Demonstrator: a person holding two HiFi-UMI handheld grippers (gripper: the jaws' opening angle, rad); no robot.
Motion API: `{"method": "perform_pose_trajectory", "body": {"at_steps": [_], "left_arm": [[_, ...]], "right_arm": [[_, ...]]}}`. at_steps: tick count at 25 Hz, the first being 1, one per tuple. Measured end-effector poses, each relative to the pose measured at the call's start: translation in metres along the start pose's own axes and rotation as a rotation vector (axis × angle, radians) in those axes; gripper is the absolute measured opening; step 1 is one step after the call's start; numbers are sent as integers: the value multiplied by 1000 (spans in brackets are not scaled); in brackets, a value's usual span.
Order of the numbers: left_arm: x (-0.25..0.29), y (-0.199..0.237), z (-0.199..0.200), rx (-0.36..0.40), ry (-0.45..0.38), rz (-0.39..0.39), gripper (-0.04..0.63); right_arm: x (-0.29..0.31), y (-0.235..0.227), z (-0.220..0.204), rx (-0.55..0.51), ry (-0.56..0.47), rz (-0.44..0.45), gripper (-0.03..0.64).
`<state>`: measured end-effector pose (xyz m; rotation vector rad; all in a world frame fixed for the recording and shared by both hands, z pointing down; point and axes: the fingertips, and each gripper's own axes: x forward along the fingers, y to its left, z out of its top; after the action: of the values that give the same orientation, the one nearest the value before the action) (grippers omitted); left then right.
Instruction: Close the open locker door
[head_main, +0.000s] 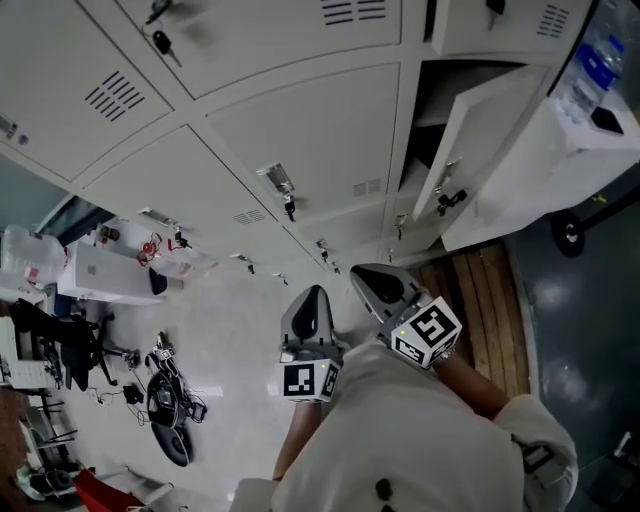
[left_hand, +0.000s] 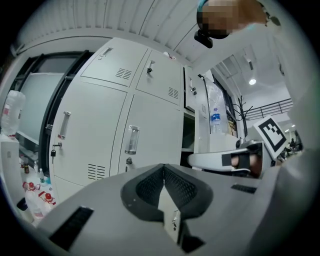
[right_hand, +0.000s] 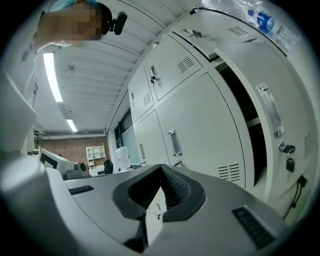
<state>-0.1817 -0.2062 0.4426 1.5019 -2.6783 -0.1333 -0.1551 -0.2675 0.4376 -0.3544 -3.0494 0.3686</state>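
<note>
Both jaws together: left gripper (left_hand: 164, 170), right gripper (right_hand: 160, 169); locker door (head_main: 475, 130) open, interior (head_main: 438, 95) dark.

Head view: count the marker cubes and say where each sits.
2. Left cube on the left gripper, lower centre; right cube on the right gripper, just beside it.

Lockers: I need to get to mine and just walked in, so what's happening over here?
A person in a pale top stands facing the bank of pale grey metal lockers, with a grey two-jaw left gripper and right gripper in hand. Both have their fingers shut together on nothing and are held near the body. One grey locker door at the right stands open; neither gripper touches it yet.
</note>
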Motion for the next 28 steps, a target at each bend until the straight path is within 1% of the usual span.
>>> {"method": "perform_pose_trajectory", "body": {"at_steps": [7,12,17,28], "left_arm": [[2,-34,-9,-8,-5,-26,8],[7,-50,-13,-12,3,-54,8],[13,-69,-20,-16,19,-87,8],[15,-77,-18,11,16,-104,8]], "right_arm": [[-36,3,-7,-21,-20,-16,26],[-52,-2,-2,-92,-18,-48,26],[-67,-14,-3,-88,-16,-90,26],[-73,-14,-2,-93,-35,-90,26]]}}
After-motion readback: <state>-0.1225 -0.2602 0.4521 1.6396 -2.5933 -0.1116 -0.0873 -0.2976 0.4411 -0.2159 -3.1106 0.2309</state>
